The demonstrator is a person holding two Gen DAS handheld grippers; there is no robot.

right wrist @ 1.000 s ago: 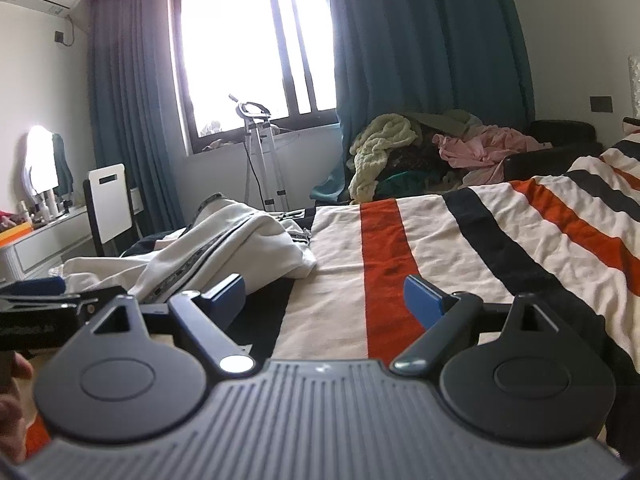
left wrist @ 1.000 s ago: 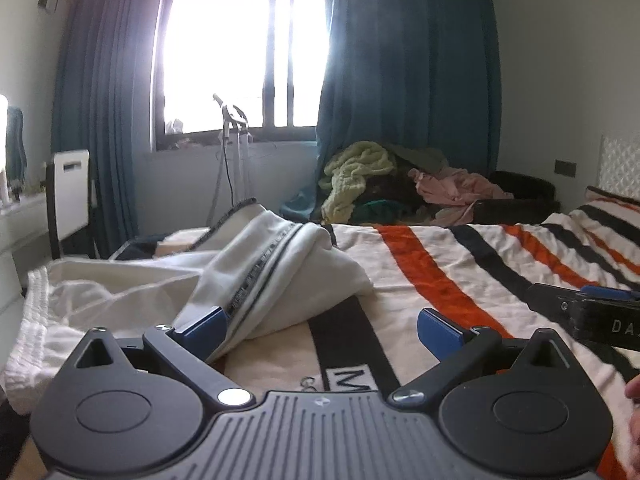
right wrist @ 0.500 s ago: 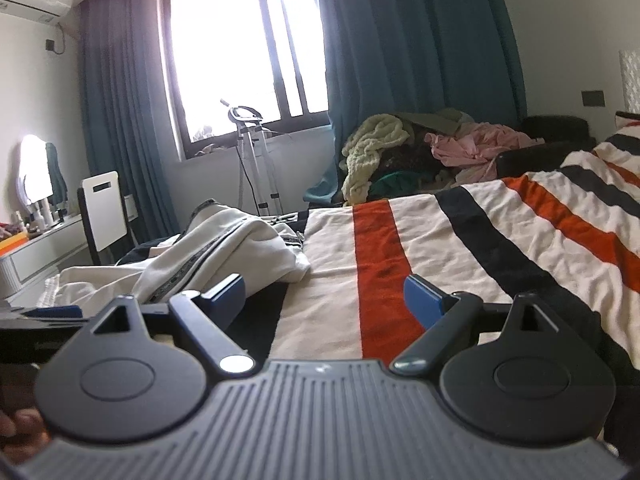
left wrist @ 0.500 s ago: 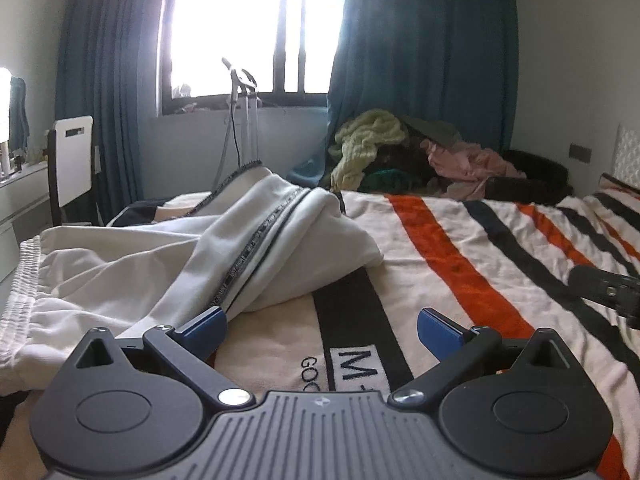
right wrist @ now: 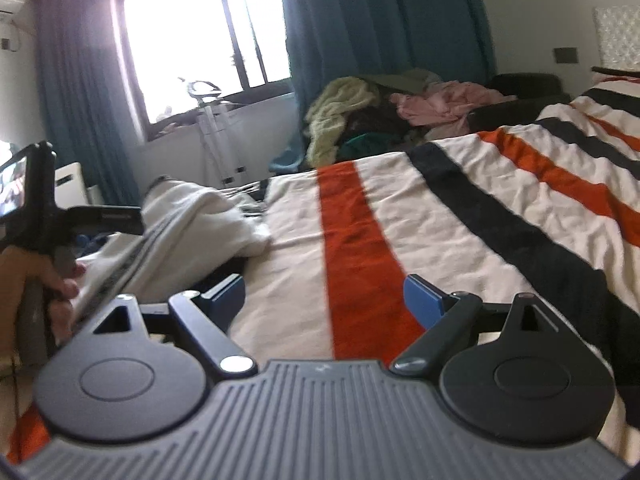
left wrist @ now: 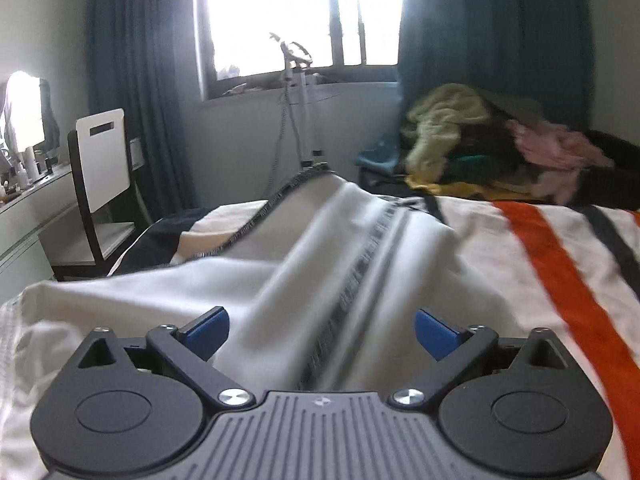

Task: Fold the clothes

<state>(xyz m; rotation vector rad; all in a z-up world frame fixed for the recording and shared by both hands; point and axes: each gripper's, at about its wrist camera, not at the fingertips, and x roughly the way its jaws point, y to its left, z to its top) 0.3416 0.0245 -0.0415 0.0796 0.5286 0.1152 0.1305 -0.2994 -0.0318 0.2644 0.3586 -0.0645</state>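
Left wrist view: the striped bed (left wrist: 560, 248) carries the white trousers (left wrist: 304, 280), their long trim line running straight away between the wide-open left gripper (left wrist: 320, 330), which is nearest; the right gripper (right wrist: 324, 296), also wide and empty, has them off to its left

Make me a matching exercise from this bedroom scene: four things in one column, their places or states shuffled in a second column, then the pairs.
Things
1. white garment
2. left claw
3. right claw
4. clothes pile

Places or states
A. open over the orange stripe of the striped blanket
B. heaped beyond the far end of the bed
C. open, fabric lying between its fingers
D. crumpled on the bed's left side

Pairs: 1-D, 2-C, 3-A, 4-B
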